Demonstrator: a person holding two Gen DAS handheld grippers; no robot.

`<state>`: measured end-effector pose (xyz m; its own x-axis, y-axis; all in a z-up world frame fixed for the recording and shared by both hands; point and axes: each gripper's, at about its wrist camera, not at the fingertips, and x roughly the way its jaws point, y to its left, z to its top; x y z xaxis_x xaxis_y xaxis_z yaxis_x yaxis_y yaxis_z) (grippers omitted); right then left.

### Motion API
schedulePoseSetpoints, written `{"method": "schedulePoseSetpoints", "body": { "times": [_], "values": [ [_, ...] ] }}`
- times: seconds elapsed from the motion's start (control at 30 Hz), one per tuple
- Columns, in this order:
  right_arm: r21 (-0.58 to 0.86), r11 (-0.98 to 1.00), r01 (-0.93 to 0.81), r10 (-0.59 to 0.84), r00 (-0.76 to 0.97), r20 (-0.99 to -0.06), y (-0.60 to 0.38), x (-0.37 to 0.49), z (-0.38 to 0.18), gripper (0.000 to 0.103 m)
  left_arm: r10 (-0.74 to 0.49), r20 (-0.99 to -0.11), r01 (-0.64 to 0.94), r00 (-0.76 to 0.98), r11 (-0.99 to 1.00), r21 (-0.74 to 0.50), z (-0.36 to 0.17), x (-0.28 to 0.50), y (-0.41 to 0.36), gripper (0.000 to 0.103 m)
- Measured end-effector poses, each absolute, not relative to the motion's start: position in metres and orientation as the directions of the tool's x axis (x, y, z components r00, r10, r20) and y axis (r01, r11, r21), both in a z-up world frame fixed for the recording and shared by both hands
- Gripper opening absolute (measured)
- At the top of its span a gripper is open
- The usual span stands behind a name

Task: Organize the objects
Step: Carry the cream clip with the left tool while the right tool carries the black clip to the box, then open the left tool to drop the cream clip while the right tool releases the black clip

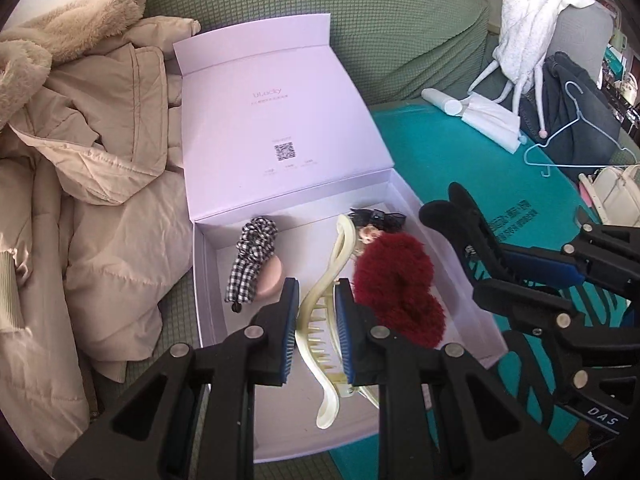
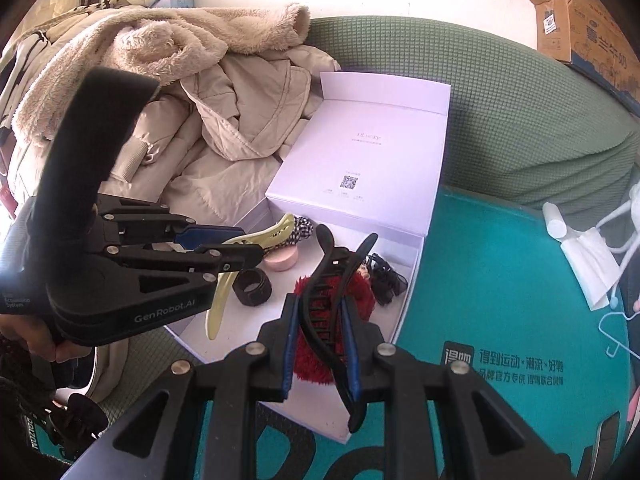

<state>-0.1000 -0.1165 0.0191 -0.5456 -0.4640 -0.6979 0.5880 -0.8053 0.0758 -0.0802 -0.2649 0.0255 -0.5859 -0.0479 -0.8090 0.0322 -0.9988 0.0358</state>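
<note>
The left gripper [image 1: 317, 320] has its two blue-padded fingers [image 1: 291, 316] closed on a cream clip [image 1: 326, 308], which stands between the pads. The right gripper [image 2: 318, 332] is likewise clamped on a black clip [image 2: 320, 312], held tilted between its fingers [image 2: 289, 340]. The right gripper sits just beside the left, at its right. A hand [image 2: 44, 340] grips the left gripper's handle.

Two claw clips [image 1: 328, 312] [image 2: 336, 312], two scrunchies [image 1: 252, 260] [image 1: 396, 284], one box [image 1: 280, 128].
</note>
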Motion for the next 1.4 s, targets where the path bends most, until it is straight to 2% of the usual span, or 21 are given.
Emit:
{"method": "schedulePoseSetpoints", "body": {
  "times": [0.77,1.4],
  "values": [
    [0.118,-0.806,0.580,-0.469,-0.503,-0.726,-0.153,-0.177,-0.023,0.020,-0.075,-0.831,0.070,-0.551,-0.997,0.043,-0.026,-0.145,-0.295,0.017],
    [0.103,-0.814,0.572,-0.424,-0.463,-0.778,-0.166,-0.200,-0.046,0.023,-0.077,-0.875,0.087,-0.478,-0.995,0.041,-0.066,-0.168,-0.300,0.018]
  ]
}}
